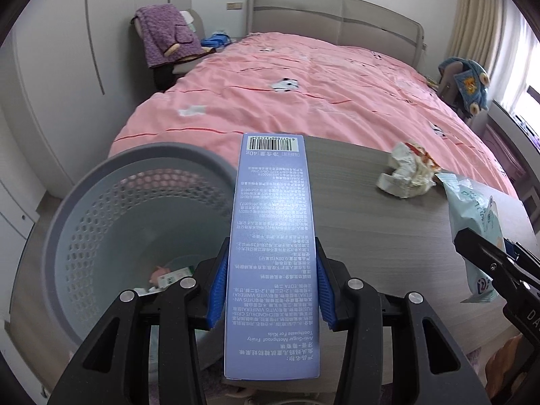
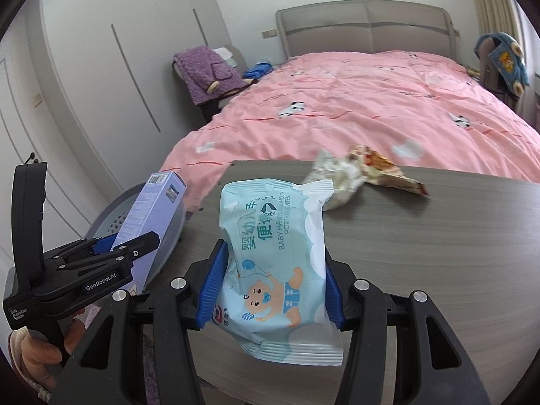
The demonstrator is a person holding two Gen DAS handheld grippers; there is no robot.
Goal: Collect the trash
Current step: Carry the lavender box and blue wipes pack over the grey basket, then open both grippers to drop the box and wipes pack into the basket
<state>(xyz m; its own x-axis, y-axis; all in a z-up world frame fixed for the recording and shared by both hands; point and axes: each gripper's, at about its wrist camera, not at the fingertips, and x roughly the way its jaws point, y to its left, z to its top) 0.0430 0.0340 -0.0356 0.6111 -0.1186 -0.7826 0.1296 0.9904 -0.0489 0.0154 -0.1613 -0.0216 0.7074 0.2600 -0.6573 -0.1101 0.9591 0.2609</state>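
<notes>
My left gripper [image 1: 270, 280] is shut on a long lilac toothpaste box [image 1: 271, 236], which sticks out forward beside the rim of the grey perforated bin [image 1: 101, 209]. The bin stands left of the table and holds some small trash [image 1: 168, 275] at its bottom. My right gripper [image 2: 270, 281] is shut on a pale blue pack of baby wipes [image 2: 276, 256], held above the grey wood table [image 2: 422, 253]. A crumpled wrapper [image 1: 406, 172] [image 2: 357, 172] lies on the table's far edge. In the right wrist view the left gripper [image 2: 111, 253] with its box [image 2: 148, 222] hangs over the bin [image 2: 168, 233].
A bed with a pink cover [image 1: 303, 94] lies beyond the table. A chair with a purple garment [image 1: 168, 37] stands at the bed's left, a blue knitted item [image 1: 469, 84] on a chair at the right. White wardrobes [image 2: 101, 67] line the left wall. A person's hand [image 2: 37, 354] grips the left tool.
</notes>
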